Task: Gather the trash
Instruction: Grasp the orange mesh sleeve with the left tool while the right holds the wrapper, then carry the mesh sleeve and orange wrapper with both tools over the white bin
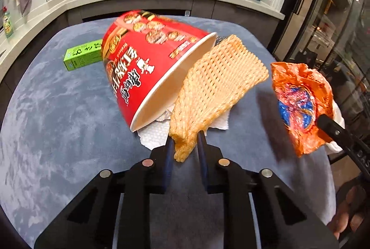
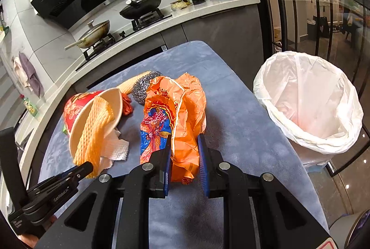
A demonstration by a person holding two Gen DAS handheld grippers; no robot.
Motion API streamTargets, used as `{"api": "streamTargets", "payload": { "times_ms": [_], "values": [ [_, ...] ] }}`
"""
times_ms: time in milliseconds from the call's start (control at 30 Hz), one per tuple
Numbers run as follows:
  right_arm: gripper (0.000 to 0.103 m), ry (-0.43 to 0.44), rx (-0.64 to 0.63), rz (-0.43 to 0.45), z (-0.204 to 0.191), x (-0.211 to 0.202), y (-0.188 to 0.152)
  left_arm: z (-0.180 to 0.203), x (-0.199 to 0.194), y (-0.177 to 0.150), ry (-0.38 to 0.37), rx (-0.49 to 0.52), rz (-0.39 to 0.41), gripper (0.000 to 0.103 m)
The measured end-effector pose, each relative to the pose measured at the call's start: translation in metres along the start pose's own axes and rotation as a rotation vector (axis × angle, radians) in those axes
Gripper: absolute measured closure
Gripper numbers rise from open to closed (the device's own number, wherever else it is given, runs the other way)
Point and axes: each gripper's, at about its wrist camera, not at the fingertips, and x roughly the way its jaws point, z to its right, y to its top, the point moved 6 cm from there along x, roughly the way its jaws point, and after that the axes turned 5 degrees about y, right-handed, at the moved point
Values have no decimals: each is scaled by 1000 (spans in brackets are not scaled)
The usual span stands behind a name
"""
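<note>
Trash litters the blue-covered table (image 2: 231, 133). Leftmost, the left gripper (image 1: 185, 145) pinches the foam net (image 1: 219, 87) by its lower corner — light, springy, leaning on the tipped noodle cup (image 1: 143, 59). Further right, the right gripper (image 2: 185, 152) clamps the crumpled orange wrapper (image 2: 175, 110) — thin, slippery, best gripped mid-bunch. The lined bin (image 2: 309, 98) waits rightmost.

Both wrist cameras look closely down across the blue table (image 1: 57, 110) toward the stove (image 2: 120, 38), sharing the cup (image 1: 143, 59).
</note>
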Motion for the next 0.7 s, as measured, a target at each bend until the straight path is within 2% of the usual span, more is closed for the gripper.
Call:
{"api": "streamTargets", "payload": {
  "times_ms": [367,567,700],
  "values": [
    [84,2,5,71,5,-34,15,-2,-43,18,-30,9,80,84],
    [84,-34,21,126,24,-57,28,28,-59,31,-69,59,118,84],
    [84,-82,37,158,49,-72,38,71,-63,40,-123,136,141,84]
  ]
}}
